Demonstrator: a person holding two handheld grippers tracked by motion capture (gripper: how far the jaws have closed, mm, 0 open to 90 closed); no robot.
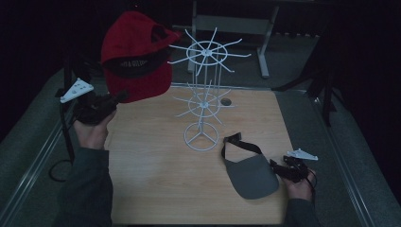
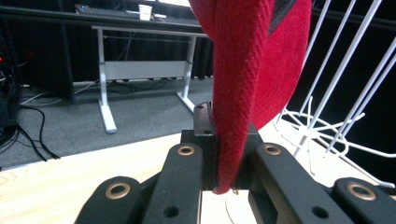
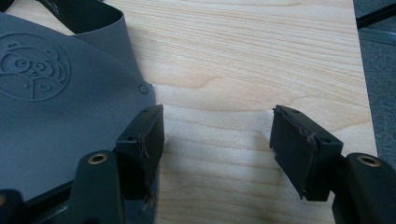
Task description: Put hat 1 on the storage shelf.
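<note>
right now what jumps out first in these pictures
A bright red cap held aloft at the left, its brim clamped in the left tongs, stands out against the dark room. Beside it, mid-table, rises a white wire rack with bare radiating arms. A grey visor lies flat at the right, by the open right tongs.

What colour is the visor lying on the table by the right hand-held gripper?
Grey, with an embossed round bear logo; the visor shows best in the right gripper view.
</note>
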